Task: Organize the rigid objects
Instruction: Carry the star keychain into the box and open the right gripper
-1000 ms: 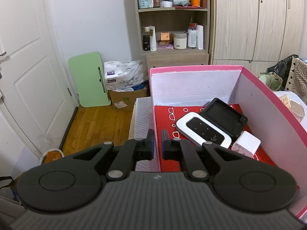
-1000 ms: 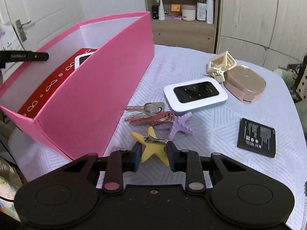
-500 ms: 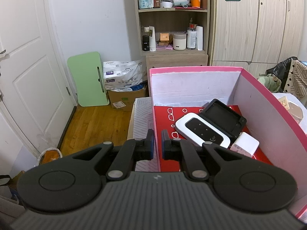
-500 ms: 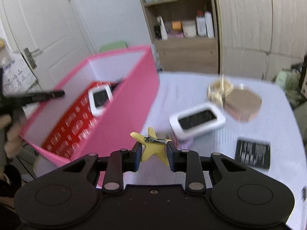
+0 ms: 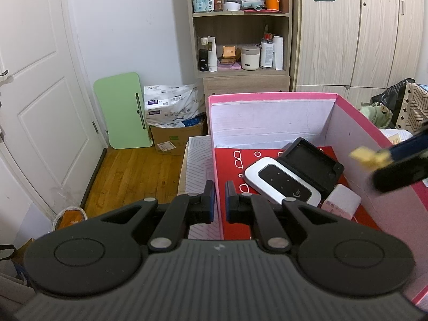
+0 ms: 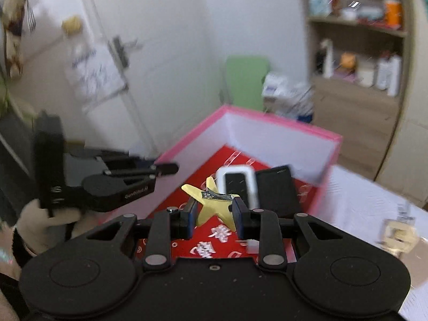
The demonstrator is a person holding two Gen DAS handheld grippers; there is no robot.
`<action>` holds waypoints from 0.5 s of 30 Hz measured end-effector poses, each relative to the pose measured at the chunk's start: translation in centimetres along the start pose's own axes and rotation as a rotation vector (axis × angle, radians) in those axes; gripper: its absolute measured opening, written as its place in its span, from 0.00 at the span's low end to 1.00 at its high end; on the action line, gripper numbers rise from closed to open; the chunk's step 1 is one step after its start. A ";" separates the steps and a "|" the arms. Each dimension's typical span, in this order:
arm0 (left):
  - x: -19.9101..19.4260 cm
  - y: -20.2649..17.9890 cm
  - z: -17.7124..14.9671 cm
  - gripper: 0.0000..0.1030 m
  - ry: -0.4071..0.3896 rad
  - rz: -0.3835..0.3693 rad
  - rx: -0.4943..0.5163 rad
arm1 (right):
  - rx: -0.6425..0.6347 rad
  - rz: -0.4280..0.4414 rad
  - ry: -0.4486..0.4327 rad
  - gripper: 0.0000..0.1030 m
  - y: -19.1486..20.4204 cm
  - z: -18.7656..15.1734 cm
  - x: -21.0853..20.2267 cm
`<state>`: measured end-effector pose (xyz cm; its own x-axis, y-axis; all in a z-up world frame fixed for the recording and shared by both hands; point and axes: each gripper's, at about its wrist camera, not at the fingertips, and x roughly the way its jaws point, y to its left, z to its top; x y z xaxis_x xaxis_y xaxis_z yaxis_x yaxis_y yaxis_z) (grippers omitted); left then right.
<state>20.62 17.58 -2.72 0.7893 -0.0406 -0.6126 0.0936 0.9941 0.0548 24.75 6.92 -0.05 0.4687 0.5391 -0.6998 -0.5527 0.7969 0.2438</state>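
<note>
The right hand-held gripper [image 6: 214, 215] hangs above the open pink cardboard box [image 6: 283, 121], clamped on a yellow star-shaped clip [image 6: 212, 206]. The left hand-held gripper [image 5: 217, 200] straddles the box's near wall, its fingers pinched onto the cardboard. On the red box floor lie a white pocket router [image 5: 281, 184], a black battery tray [image 5: 311, 161] and a small white charger block [image 5: 341, 204]. A white patterned worktop [image 6: 374, 198] lies beside the box.

White door [image 5: 40, 112], wood floor [image 5: 133, 176] (shelves [image 5: 240, 26] behind)
</note>
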 end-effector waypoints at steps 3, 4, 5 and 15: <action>0.0 0.0 0.0 0.06 0.001 0.006 0.010 | -0.025 0.030 0.080 0.31 0.1 1.1 3.1; 0.0 0.0 0.0 0.06 0.002 0.007 0.011 | -0.029 0.045 0.096 0.31 0.0 1.3 3.9; 0.0 0.0 0.0 0.06 0.001 0.007 0.010 | -0.023 0.060 0.110 0.31 -0.2 1.5 4.7; -0.1 0.1 -0.1 0.06 0.004 0.008 0.010 | -0.050 0.130 0.110 0.45 0.1 1.0 5.8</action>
<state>20.52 17.67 -2.74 0.7875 -0.0327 -0.6154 0.0939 0.9933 0.0675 28.12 10.35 -3.42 0.3140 0.6015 -0.7345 -0.6387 0.7063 0.3054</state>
